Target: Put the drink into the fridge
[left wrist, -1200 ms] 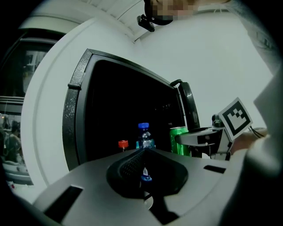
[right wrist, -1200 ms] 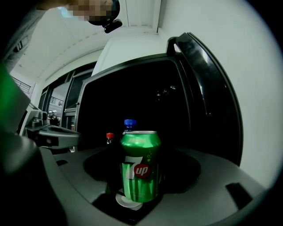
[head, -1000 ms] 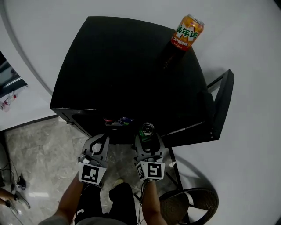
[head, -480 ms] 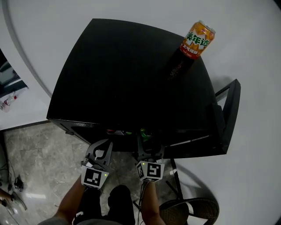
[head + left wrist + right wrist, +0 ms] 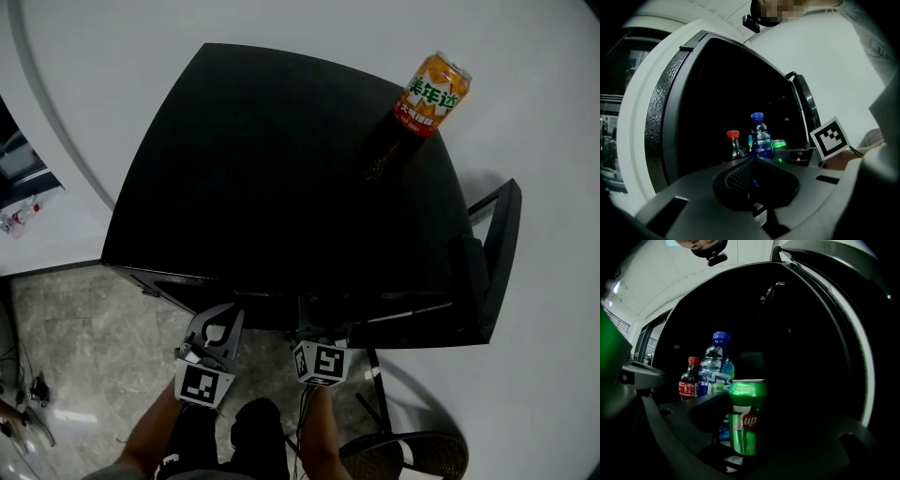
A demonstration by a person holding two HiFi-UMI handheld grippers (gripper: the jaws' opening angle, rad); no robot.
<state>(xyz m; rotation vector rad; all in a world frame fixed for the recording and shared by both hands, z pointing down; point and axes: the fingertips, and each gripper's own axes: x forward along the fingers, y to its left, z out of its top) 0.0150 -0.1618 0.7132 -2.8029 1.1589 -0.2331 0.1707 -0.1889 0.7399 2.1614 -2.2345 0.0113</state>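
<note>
A green 7up can (image 5: 746, 417) stands upright between the jaws of my right gripper (image 5: 749, 441), which is shut on it at the mouth of the open black fridge (image 5: 281, 187). From the head view the can is hidden under the fridge's front edge, and only the right gripper's marker cube (image 5: 321, 362) shows. My left gripper (image 5: 752, 163) is shut and empty, held just left of the right one, outside the fridge (image 5: 216, 323). In the left gripper view the green can (image 5: 778, 146) shows beside the right gripper's marker cube (image 5: 829, 139).
Inside the fridge stand a red-capped cola bottle (image 5: 688, 379) and a blue-capped bottle (image 5: 716, 365). An orange can (image 5: 432, 94) sits on the fridge top at the back right. The fridge door (image 5: 495, 253) hangs open at the right. A dark stool (image 5: 403, 457) is on the floor below it.
My right gripper has carried the green can forward under the fridge's front edge, so its top has left the head view. The left gripper has sunk a little and stays shut.
</note>
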